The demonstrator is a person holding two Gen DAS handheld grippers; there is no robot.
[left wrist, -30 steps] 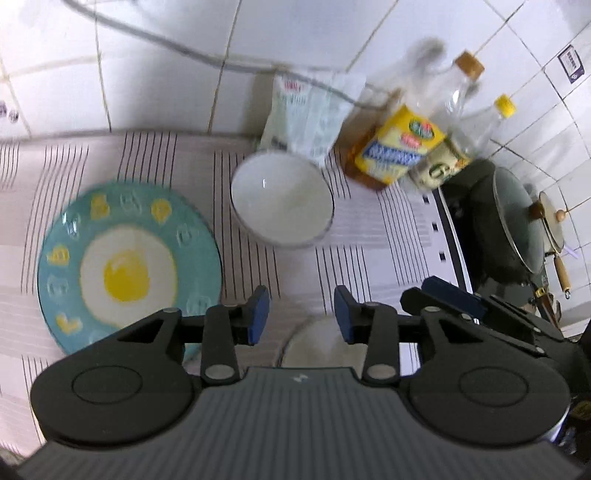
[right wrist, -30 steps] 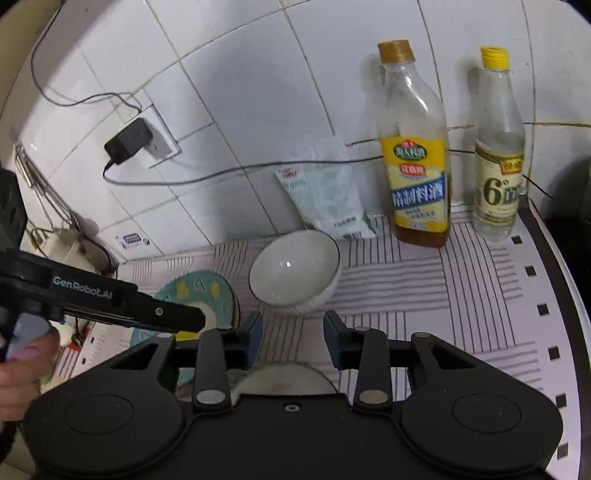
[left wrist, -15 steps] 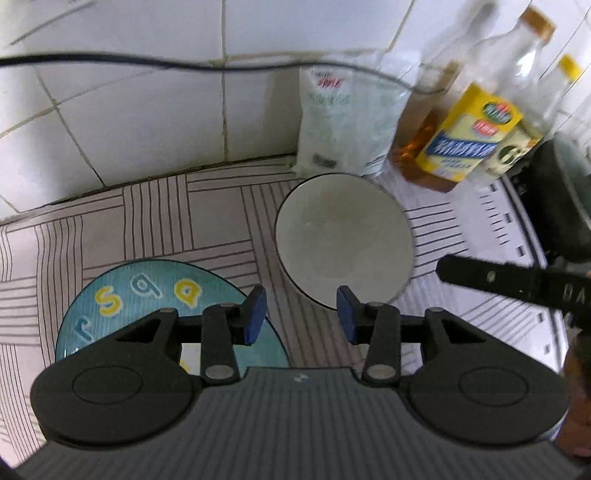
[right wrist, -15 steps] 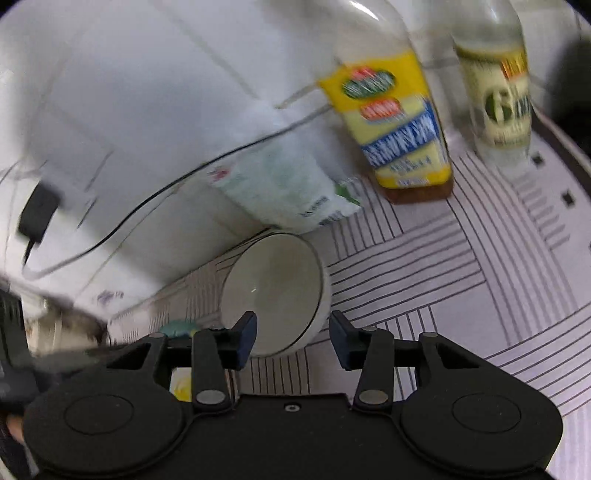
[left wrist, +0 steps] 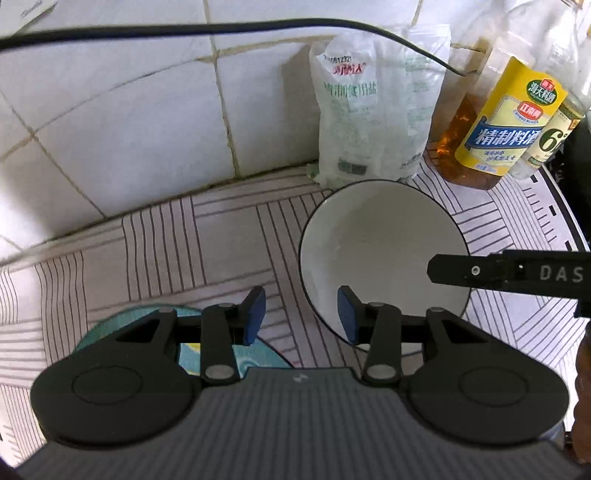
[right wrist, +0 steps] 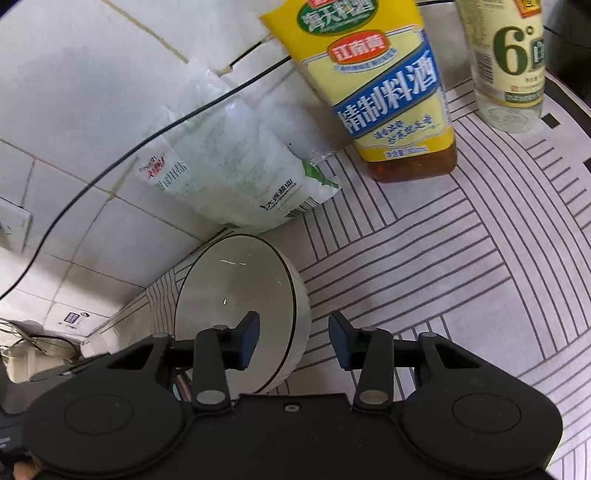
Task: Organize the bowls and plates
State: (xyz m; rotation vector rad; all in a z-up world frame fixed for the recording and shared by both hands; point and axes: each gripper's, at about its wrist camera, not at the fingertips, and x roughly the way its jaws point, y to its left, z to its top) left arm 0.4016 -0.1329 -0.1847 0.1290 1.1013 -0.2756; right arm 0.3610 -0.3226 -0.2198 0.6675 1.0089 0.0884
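A white bowl [left wrist: 376, 240] with a thin dark rim stands on the striped mat close to the tiled wall. My left gripper [left wrist: 301, 314] straddles the bowl's left rim, one pad inside and one outside, jaws opening and not touching it. My right gripper [right wrist: 293, 334] straddles the opposite rim of the bowl [right wrist: 232, 288], jaws closing, with gaps still showing at both pads. One of its fingers [left wrist: 480, 271] reaches over the bowl in the left wrist view. A teal plate [left wrist: 264, 354] lies mostly hidden beneath my left gripper.
Behind the bowl a salt bag [left wrist: 369, 103] leans on the wall. To its right stand a yellow-labelled cooking wine bottle [right wrist: 384, 88] and a clear vinegar bottle [right wrist: 513, 62]. A black cable [left wrist: 221, 27] runs along the tiles. A dark stove edge [left wrist: 580, 155] borders the mat.
Both grippers came down and in toward the bowl, which now fills more of each view. The teal plate slid under the left gripper. The right gripper rolled and now brackets the bowl's rim.
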